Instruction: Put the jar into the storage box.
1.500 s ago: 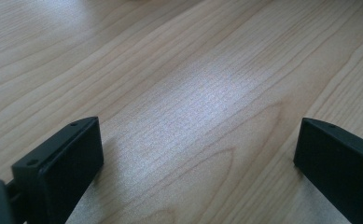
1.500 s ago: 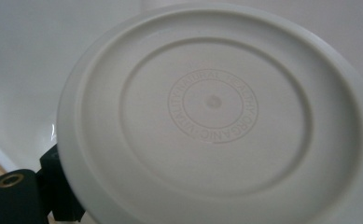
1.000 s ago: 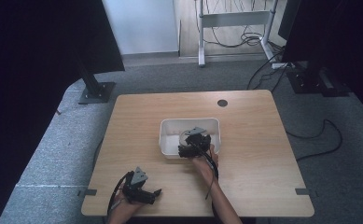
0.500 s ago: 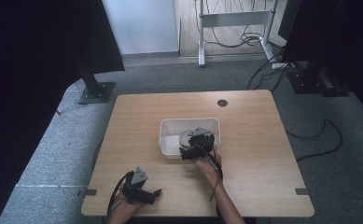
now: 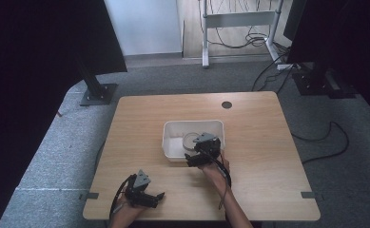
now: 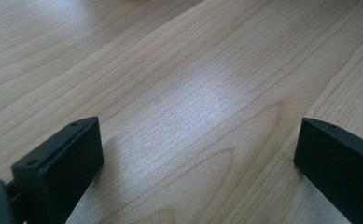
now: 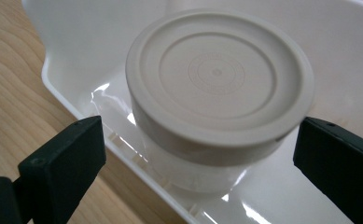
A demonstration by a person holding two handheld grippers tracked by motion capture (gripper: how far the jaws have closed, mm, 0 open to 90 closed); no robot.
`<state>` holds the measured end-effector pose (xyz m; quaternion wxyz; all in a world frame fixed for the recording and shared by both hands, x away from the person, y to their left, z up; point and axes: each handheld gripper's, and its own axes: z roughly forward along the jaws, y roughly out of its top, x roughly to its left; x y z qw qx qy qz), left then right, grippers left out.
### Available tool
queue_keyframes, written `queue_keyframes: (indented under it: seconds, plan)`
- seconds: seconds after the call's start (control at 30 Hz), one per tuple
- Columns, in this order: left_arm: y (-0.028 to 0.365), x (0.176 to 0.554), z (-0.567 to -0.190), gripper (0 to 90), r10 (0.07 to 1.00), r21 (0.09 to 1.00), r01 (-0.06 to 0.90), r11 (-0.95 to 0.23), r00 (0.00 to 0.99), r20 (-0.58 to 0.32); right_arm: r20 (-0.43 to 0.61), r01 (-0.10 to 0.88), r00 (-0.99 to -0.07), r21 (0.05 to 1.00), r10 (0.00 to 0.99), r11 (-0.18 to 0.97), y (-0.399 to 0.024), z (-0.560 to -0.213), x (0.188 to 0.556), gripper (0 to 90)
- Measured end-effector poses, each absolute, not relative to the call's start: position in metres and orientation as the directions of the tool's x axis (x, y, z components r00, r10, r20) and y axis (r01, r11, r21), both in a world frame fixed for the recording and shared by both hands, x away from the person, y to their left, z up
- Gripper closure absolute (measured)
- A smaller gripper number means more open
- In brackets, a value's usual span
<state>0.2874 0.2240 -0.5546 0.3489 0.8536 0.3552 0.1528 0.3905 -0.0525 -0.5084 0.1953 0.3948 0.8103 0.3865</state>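
near edge of the light wooden table [image 5: 268, 142]: our left gripper [image 5: 150, 197] rests low over bare wood by the front left corner, jaws spread wide, nothing between them. in the left gripper view [image 6: 198, 154] we see only wood grain between the two black jaws.

farther in: our right gripper [image 5: 197, 159] sits at the front wall of the white rectangular plastic tub [image 5: 170, 142], which stands near the table's middle. jaws released and wide apart. in the right gripper view [image 7: 200, 158] they flank a clear round plastic jar with a beige screw lid [image 7: 219, 74] without touching it; one jaw is over the wood outside the tub rim [image 7: 67, 93], the other over the tub's inside. the jar stands upright inside the tub, close to the front wall. in the high view the jar [image 5: 190, 139] shows just beyond the right gripper.

beyond the tub: a small dark round hole [image 5: 227, 105] near the table's far edge. past the table, grey carpet [image 5: 54, 142], a white desk frame [image 5: 235, 21] with loose cables.
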Motion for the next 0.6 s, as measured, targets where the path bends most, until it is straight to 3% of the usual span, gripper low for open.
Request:
queue_keyframes:
  seconds: [0.6]
  plan:
    - [0.224,0.287,-0.555,1.0,0.713,0.704,0.499,-0.505,0.701,0.014,-0.003,0.474,-0.632,0.790,0.775,0.389,-0.066,-0.507,0.376,1.9]
